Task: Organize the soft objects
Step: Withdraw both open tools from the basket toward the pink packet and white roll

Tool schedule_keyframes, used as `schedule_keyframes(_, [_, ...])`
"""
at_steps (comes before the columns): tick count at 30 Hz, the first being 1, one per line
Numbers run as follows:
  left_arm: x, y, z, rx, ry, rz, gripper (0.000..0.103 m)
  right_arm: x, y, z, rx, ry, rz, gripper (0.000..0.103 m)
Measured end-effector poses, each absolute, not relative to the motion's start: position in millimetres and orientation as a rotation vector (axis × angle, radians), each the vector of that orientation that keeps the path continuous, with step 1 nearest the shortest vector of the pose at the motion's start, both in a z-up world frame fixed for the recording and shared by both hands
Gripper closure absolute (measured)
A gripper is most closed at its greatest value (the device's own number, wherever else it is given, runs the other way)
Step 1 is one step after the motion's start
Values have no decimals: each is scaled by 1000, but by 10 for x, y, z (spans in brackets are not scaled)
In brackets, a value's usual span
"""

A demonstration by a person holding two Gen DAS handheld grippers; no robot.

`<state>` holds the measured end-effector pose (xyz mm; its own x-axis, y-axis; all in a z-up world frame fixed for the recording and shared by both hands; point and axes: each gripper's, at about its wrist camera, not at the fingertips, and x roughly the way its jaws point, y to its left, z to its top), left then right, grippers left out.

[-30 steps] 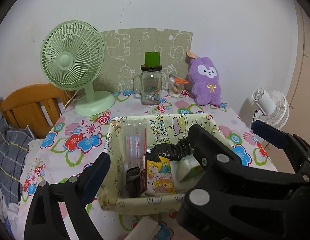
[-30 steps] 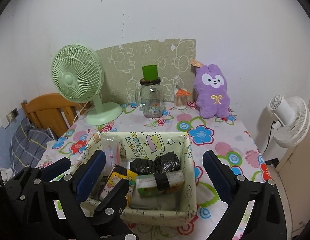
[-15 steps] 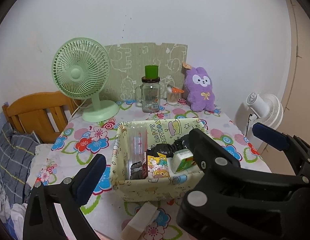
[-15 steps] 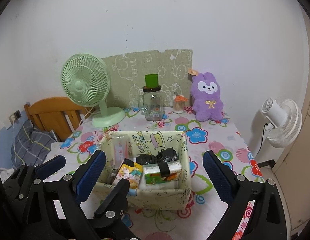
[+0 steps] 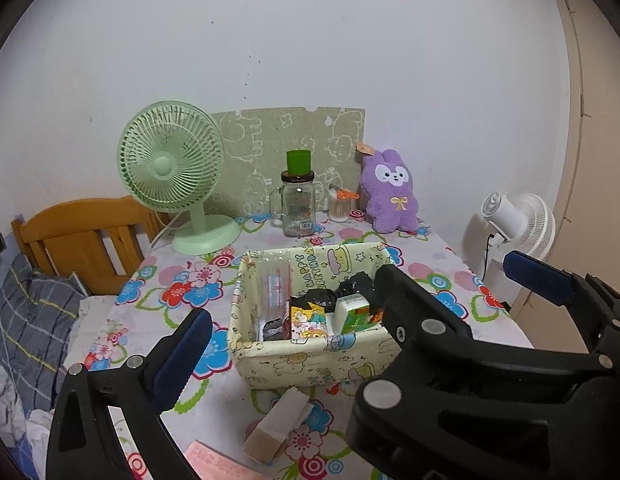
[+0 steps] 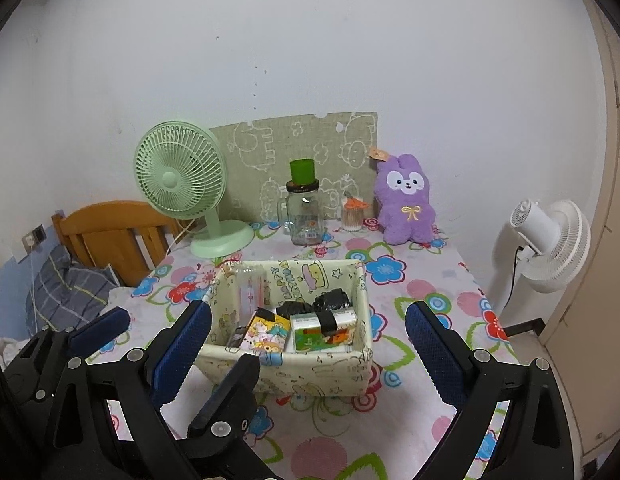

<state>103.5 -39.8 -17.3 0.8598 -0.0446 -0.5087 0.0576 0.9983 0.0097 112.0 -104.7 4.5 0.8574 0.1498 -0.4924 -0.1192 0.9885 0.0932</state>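
Observation:
A pale yellow fabric basket (image 5: 310, 360) (image 6: 310, 372) sits mid-table, holding a tissue pack (image 6: 323, 330), a cartoon packet (image 6: 266, 336), black bundles (image 6: 329, 300) and a clear tube (image 6: 250, 292). A purple plush rabbit (image 5: 391, 192) (image 6: 407, 200) stands at the back right against the wall. My left gripper (image 5: 349, 316) is open and empty, in front of the basket. My right gripper (image 6: 310, 348) is open and empty, jaws either side of the basket's front. The other gripper's body blocks part of each view.
A green desk fan (image 6: 182, 184), a glass jar with a green cup on it (image 6: 304, 216) and a toothpick holder (image 6: 351, 216) stand at the back. A small beige box (image 5: 278, 424) and pink paper (image 5: 214, 464) lie near the front edge. White floor fan (image 6: 545, 240) right; wooden bed frame (image 6: 110, 236) left.
Both grippers have pulled back and up from the basket, which now looks smaller and farther. Both stay open and empty. The beige box and pink paper have come into view.

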Motion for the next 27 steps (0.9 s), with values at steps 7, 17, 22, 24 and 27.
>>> schedule_keyframes(7, [889,-427,-225,12,545,-46,0,976,-1081,1,68,531,125,4])
schedule_keyframes(17, [688,-414,-350,-16,528,-39,0,773,-1077,-96,58,527,122,4])
schedule_keyframes(22, [667,-377,-475,-23,556,-34,0,732,-1046,-224,50,548,124,4])
schedule_keyframes(24, [660,-367,-532,-21,568,-34,0,729,-1040,-280,53,559,127,4])
schedule_keyframes(27, [664,-344,-585,-21,587,-37,0,732,-1021,-352,55,580,122,4])
